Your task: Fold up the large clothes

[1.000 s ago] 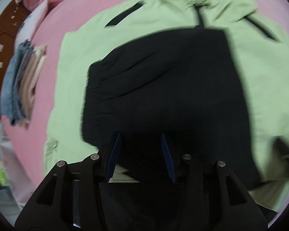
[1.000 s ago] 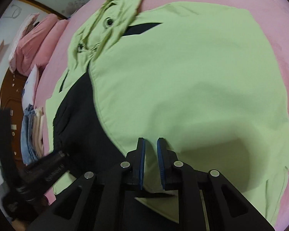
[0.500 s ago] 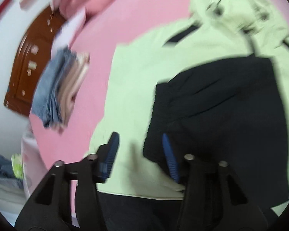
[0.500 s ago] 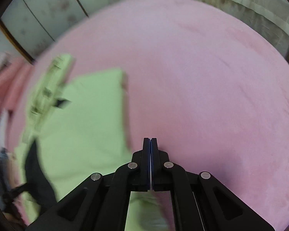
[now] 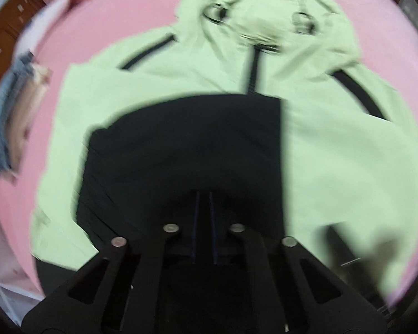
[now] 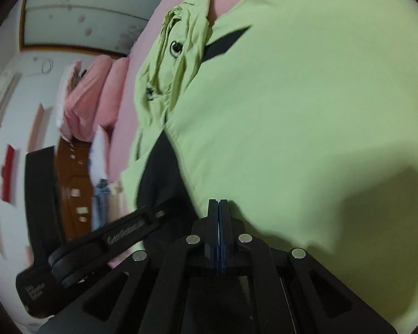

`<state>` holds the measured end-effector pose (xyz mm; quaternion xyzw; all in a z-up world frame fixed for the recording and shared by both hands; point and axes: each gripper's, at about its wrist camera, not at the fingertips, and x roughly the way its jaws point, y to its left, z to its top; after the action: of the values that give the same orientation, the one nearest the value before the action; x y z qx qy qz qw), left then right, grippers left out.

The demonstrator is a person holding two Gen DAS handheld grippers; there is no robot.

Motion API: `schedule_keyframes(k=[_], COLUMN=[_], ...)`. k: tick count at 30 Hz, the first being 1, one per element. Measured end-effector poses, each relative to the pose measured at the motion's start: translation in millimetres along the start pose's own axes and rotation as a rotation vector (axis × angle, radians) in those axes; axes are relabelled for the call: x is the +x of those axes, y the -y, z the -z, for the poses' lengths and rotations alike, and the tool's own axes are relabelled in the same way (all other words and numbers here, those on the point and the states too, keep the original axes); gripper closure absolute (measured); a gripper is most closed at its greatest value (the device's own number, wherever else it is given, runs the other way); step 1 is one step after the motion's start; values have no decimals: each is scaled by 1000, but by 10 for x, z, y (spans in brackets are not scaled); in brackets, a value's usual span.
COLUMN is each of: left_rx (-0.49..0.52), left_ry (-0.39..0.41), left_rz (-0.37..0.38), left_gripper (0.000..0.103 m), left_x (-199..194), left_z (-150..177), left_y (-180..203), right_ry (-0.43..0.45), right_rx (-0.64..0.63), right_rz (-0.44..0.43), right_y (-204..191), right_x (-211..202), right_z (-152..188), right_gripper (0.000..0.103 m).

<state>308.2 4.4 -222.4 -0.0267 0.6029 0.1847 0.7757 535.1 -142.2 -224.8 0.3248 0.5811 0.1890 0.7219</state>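
The light green hooded jacket with black panels (image 5: 334, 150) lies spread on the pink bed cover (image 5: 119, 22), its hood at the far end. The left gripper (image 5: 204, 194) points steeply down over the black lower part of the jacket; its jaws have just closed to a narrow slit, and it is too dark there to tell if cloth is pinched. The right gripper (image 6: 217, 203) slants down over the green sleeve side, jaws fully together, nothing visibly between them. A stack of folded blue and beige clothes (image 5: 11, 111) lies far left.
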Motion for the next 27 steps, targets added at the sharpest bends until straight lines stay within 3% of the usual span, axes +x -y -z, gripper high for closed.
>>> schedule_keyframes(k=[3,5,7,8,10,14,16,18,21,27], left_rx=[-25,-55,-52,-54,-27,57,48,38,44,3], left_ry=[-2,5,5,2,4,41,49,51,43,9], left_rz=[-102,-160,-148,-151,-202,-309,-305,-286,-261,-179], left_gripper=[100,101,101,101,101,101,101,101,101,101], left_x=[198,358,448,453,463,469,470,447,396,245], left_z=[-166,-275,-344,-365,-354,-359,-309,-291,-209,179], left_y=[-251,-449,-561,-577,-495,-245,-210,-258,-397,-645], right_ry=[55,182,316,377,429,436,447,413,283,223], right_rx=[-37,57,178,223,271,250,200,155,98,-68], right_rz=[37,45,37,85,119,74,76,133,260,434], right_y=[246,551,911,1042,1201,1139,986,883,779,600], right_x=[-26,-280,-657,-798,-986,-1204,-1270,-1330,-1189,-1390], right_z=[-459,-796,-1000,-1108,-1252,-1269,-1157,-1018,-731,-56], right_gripper=[103,103,103,103,103,103,103,103,103,102])
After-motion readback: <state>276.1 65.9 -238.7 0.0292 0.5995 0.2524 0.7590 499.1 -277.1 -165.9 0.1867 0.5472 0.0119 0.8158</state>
